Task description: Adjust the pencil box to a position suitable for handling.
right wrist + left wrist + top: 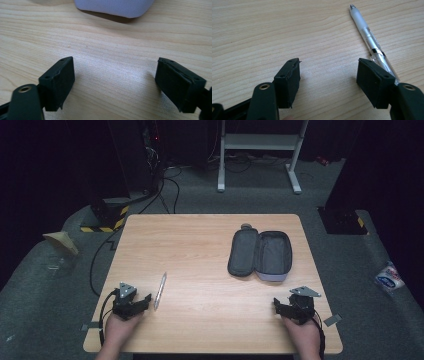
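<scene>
Light wood table point(210, 320), person's forearms coming in from the near edge, one gripper in each hand.

Left gripper point(142, 301) sits low at the near-left part of the table. In the left gripper view its jaws are spread wide with bare wood between the pads, holding nothing. A clear-and-white pen point(160, 290) lies flat on the table just beside it, on its right side, running roughly away from the person. In the left gripper view the pen point(368, 38) runs diagonally up from behind the right-hand pad, tip pointing away; its near end is hidden by that pad (contact or a small gap, cannot tell).

Right gripper point(278, 305) sits low at the near-right part of the table. In the right gripper view the jaws are also wide apart, nothing between them, only wood grain.

A dark grey pencil case point(260, 255) lies unzipped and folded open on the right half of the table, both halves flat, grey lining facing up, nothing visible inside. It is beyond the right gripper and apart from it. In the right gripper view the case's light grey edge point(115, 6) shows at the top of the picture, past the jaws with bare table between.

Pen and case are well apart, pen on the left half, case on the right half.

Around the table: grey floor, black cables, a white metal frame point(260, 150) at the back.
</scene>
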Tool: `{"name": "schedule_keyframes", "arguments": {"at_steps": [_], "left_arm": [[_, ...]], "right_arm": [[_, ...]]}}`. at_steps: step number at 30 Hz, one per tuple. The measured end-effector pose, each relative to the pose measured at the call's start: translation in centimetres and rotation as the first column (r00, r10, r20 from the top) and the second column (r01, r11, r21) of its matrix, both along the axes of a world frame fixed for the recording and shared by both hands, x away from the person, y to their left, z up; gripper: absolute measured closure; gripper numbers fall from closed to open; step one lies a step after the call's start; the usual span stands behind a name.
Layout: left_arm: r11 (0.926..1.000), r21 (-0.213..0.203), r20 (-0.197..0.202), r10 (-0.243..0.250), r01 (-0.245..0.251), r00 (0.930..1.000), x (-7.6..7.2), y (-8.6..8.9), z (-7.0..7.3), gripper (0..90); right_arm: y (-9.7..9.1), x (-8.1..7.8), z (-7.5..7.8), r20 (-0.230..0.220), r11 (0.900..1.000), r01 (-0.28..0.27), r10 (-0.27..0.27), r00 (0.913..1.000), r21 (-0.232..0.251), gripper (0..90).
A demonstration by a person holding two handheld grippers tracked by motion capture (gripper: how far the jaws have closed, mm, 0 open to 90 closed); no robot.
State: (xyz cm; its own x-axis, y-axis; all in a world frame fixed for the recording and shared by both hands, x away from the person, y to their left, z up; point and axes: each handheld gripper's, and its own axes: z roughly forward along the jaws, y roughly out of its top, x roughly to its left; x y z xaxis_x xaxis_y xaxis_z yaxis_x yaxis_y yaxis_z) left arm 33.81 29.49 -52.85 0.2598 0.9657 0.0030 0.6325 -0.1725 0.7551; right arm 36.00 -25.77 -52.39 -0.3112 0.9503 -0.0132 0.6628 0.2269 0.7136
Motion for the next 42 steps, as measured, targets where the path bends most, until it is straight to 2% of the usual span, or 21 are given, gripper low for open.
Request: {"name": "schedule_keyframes", "arguments": {"at_steps": [1,2,6,8,11,15,20,25,28,32,39,42], "left_arm": [[1.0000,0.000,-0.001,-0.001,0.001,1.0000,0.0,0.0,0.0,35.5],[1.0000,0.000,-0.001,-0.001,0.001,1.0000,0.0,0.0,0.0,35.5],[1.0000,-0.003,0.000,-0.001,0.001,1.0000,0.1,0.0,0.0,35.5],[1.0000,-0.003,0.000,-0.002,0.002,1.0000,0.1,0.0,0.0,35.5],[1.0000,-0.003,0.000,-0.003,0.003,1.0000,0.1,0.0,0.0,35.5],[1.0000,-0.003,0.000,-0.002,0.002,1.0000,0.1,0.0,0.0,35.5],[1.0000,-0.001,-0.002,-0.004,0.004,1.0000,0.1,0.0,0.0,35.5],[1.0000,-0.001,-0.002,-0.006,0.006,1.0000,0.1,0.0,0.0,35.4],[1.0000,-0.001,-0.001,-0.007,0.007,1.0000,0.1,0.0,0.0,35.4],[0.9999,0.000,-0.001,-0.011,0.011,0.9999,0.1,0.0,0.0,35.4],[0.9998,0.003,-0.004,-0.018,0.018,0.9998,0.1,0.0,0.0,35.4],[0.9998,0.003,-0.004,-0.019,0.019,0.9998,0.1,0.0,0.0,35.3]], "right_arm": [[0.0,-0.1,0.0,0.001,1.0000,-0.003,0.003,1.0000,0.002,21.2],[0.0,-0.3,0.1,0.013,0.9999,-0.015,0.015,0.9998,-0.002,29.0],[0.2,-0.7,0.5,0.048,0.9994,-0.030,0.031,0.9984,-0.020,32.0],[0.3,-0.9,0.8,0.069,0.9994,-0.032,0.032,0.9971,-0.015,33.5],[0.3,-0.9,1.2,0.084,0.9996,-0.027,0.026,0.9962,0.011,34.4],[0.4,-0.9,1.5,0.108,0.9995,-0.026,0.024,0.9938,0.018,36.5],[0.5,-0.5,2.3,0.113,0.9978,-0.015,0.008,0.9935,0.065,38.7],[0.2,0.7,3.1,0.129,0.9971,0.004,-0.014,0.9916,0.076,38.0],[0.4,1.6,3.1,0.105,0.9977,0.016,-0.022,0.9942,0.065,36.4],[0.2,2.7,3.4,0.103,0.9953,0.029,-0.039,0.9940,0.092,36.8],[0.1,4.4,4.0,0.079,0.9938,0.057,-0.065,0.9947,0.096,39.4],[-0.1,5.1,4.5,0.096,0.9934,0.064,-0.073,0.9927,0.095,40.6]]}}
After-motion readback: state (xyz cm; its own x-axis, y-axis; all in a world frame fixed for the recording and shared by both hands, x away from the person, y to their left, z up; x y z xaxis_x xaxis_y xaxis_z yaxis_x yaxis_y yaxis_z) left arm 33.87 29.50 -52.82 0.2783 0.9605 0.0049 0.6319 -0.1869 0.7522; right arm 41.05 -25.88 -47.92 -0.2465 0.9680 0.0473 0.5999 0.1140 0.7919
